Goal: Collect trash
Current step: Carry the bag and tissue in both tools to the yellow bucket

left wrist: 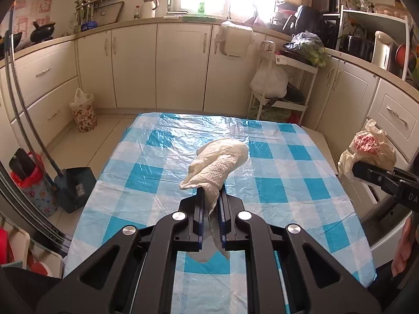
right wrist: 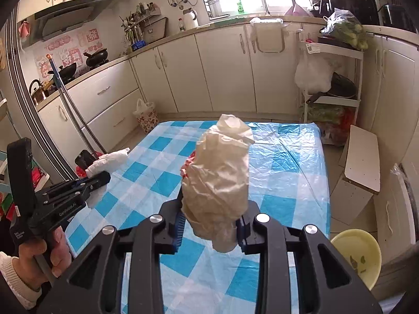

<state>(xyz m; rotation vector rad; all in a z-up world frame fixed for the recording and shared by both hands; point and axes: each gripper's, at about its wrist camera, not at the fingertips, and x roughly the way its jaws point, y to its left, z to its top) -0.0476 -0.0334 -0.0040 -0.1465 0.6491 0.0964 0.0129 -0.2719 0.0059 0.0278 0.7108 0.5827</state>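
Carrying both loads clear of the checked tablecloth (left wrist: 275,183): left gripper (left wrist: 210,201) pinches a crumpled paper towel (left wrist: 220,164), right gripper (right wrist: 209,225) clamps a wadded plastic bag (right wrist: 220,178); keep both grips firm toward a bin.

Both wrist cameras look downward, sharing the checkered table (left wrist: 275,183).

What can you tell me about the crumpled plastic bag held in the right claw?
The crumpled plastic bag is a cream, translucent, wrinkled film bunched into an upright wad, with something red and white showing through at its left side. The right claw is shut on its lower part, blue pads pressing both sides, a tail hanging below. It is lifted clear above the blue checked tablecloth, touching nothing else. In the left wrist view it appears at the right edge.
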